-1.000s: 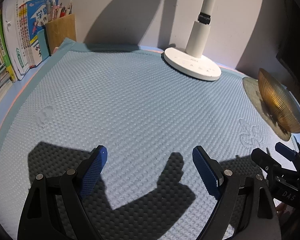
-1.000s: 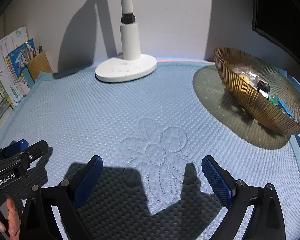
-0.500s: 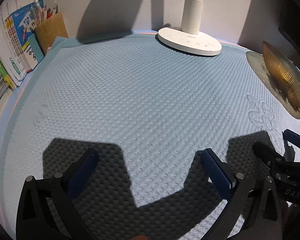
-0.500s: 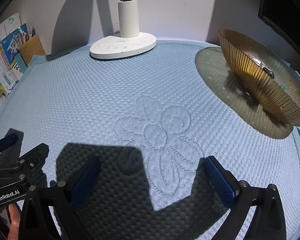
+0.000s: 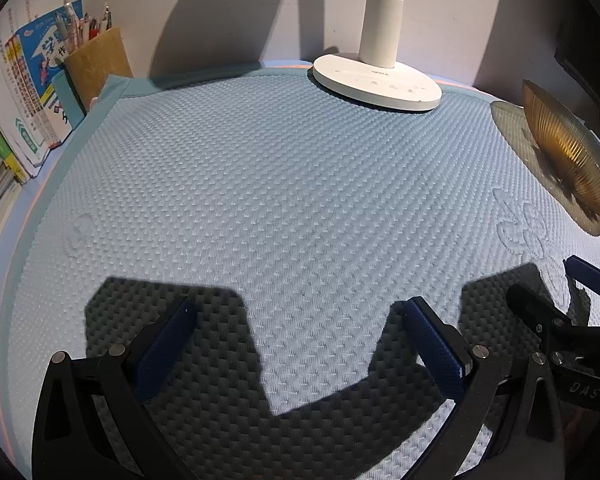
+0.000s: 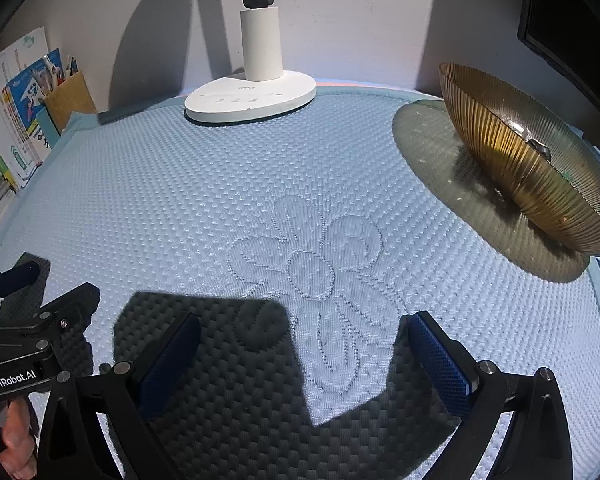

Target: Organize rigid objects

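An amber ribbed glass bowl (image 6: 532, 164) stands at the right of the light blue mat (image 6: 260, 184); a few small objects show inside it near the rim. It also shows in the left wrist view (image 5: 568, 156) at the far right. My left gripper (image 5: 296, 336) is open and empty, low over the mat's near side. My right gripper (image 6: 300, 352) is open and empty over the stitched flower pattern (image 6: 312, 264). Each gripper shows at the edge of the other's view, the right gripper (image 5: 556, 300) and the left gripper (image 6: 40, 292).
A white desk lamp base (image 5: 376, 84) stands at the back of the mat, also seen in the right wrist view (image 6: 252, 96). A brown pen holder (image 5: 96, 64) and upright books (image 5: 24, 96) stand at the back left. A dark monitor edge (image 6: 572, 20) is at the right.
Both grippers have pulled back and lowered toward the mat's near side, staying open. The bowl's contents are now mostly hidden behind its rim.
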Motion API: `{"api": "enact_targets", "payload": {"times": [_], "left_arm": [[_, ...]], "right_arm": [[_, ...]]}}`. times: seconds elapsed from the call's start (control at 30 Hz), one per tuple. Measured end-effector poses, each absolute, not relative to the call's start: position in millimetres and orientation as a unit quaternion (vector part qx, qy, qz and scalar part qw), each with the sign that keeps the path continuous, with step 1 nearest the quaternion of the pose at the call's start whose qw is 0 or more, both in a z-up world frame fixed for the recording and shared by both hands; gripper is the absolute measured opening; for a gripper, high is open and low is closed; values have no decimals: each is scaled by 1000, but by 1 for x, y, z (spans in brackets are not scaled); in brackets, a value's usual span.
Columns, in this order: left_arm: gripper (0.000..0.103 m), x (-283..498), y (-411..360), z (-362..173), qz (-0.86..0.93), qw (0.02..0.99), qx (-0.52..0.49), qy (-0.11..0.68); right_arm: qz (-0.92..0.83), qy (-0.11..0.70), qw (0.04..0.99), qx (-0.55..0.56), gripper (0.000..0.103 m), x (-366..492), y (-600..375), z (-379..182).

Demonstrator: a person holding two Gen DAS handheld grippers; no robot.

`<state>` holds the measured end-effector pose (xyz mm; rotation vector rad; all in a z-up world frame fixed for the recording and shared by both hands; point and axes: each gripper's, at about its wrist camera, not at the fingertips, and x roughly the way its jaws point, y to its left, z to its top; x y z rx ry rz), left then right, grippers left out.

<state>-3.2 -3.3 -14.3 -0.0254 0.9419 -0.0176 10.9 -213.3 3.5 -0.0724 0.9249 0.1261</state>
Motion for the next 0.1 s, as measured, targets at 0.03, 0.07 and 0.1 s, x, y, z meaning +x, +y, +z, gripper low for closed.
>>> {"api": "enact_targets", "payload": {"times": [0.03, 0.07, 0.1], "left_arm": [[103, -4, -3, -14, -11, 892, -14, 453], [103, -3, -2, -14, -12, 892, -15, 452], [103, -3, -3, -14, -11, 891, -13, 453]], "right_arm": [[61, 445, 893, -35, 103, 11, -214, 4], [60, 445, 893, -35, 103, 10, -213, 4], [60, 443, 894, -36, 103, 9, -213, 4]]}}
